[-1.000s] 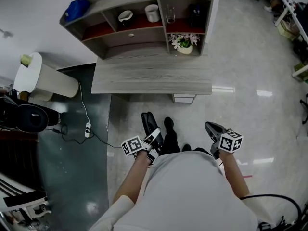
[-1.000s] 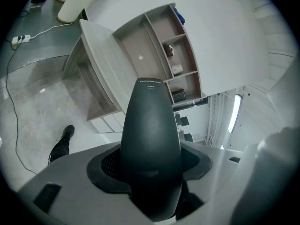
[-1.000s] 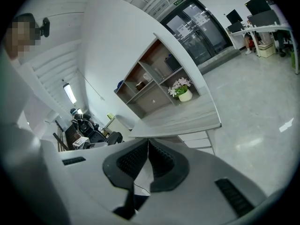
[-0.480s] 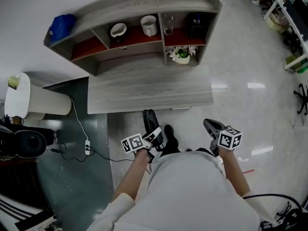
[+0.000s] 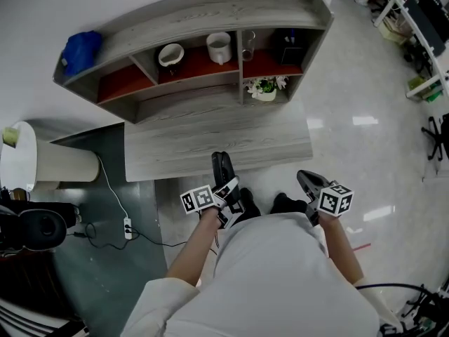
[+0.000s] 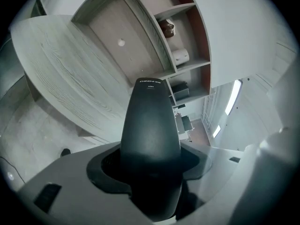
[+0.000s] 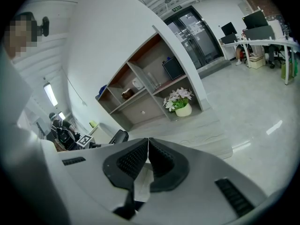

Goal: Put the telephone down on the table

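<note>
The black telephone handset [image 5: 223, 168] stands between the jaws of my left gripper [image 5: 229, 188], which is shut on its lower part. The handset's tip reaches over the front edge of the grey wooden table [image 5: 210, 142]. In the left gripper view the telephone [image 6: 150, 121] fills the centre, gripped in the left gripper [image 6: 150, 172], with the table [image 6: 61, 74] beyond it. My right gripper [image 5: 309, 182] is held over the floor to the right, jaws shut with nothing between them. In its own view the right gripper [image 7: 148, 146] points toward the table [image 7: 197, 132].
A shelf unit [image 5: 196, 20] rises at the table's back, holding cups [image 5: 219, 47], a flower pot [image 5: 264, 90] and a blue bag [image 5: 77, 48]. A white bin [image 5: 35, 163] and a power strip [image 5: 128, 227] lie on the floor at the left. Office desks [image 5: 421, 20] stand far right.
The table has come closer in the head view. My left gripper with the telephone has moved forward, its tip now over the table's front edge. The right gripper stays shut.
</note>
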### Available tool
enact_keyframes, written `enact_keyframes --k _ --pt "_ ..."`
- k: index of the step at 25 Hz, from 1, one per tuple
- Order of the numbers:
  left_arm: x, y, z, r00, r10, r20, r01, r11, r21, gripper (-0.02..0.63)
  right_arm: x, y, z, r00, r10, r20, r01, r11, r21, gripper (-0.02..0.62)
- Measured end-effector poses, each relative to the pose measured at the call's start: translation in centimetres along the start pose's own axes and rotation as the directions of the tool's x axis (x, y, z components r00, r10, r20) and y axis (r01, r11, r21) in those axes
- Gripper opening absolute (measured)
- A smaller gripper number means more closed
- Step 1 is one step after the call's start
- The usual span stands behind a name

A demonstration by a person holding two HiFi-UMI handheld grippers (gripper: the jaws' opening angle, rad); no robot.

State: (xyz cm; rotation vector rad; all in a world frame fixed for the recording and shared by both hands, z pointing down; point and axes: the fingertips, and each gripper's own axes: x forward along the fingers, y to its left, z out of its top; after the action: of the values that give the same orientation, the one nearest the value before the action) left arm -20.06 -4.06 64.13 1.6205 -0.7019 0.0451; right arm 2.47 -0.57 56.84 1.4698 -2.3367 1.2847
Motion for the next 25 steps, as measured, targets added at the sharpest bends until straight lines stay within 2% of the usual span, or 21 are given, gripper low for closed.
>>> enact_keyframes --k 5,14,20,25 --pt "3.0 0.4 1.8 0.999 0.047 -0.022 -0.046 0.998 0.049 0.296 1.1 -1.5 1.2 1.000 -0.013 -0.014 0.014 1.000 0.009 0.018" --pt "10.1 0.5 4.5 0.995 0.096 -0.041 -0.094 0.995 0.035 0.296 3.7 -4.8 3.9 0.997 0.041 -0.070 -0.040 0.999 0.029 0.018" --pt "15.8 0.5 6.0 0.986 0.156 -0.059 -0.153 0.987 0.055 0.295 4.9 -7.9 7.0 0.993 0.069 -0.091 -0.066 0.997 0.033 0.018" --pt "21.3 0.1 6.0 0.970 0.227 -0.086 -0.217 0.970 0.112 0.296 5.4 -10.9 8.4 0.988 0.086 -0.127 -0.084 0.996 0.028 0.018"
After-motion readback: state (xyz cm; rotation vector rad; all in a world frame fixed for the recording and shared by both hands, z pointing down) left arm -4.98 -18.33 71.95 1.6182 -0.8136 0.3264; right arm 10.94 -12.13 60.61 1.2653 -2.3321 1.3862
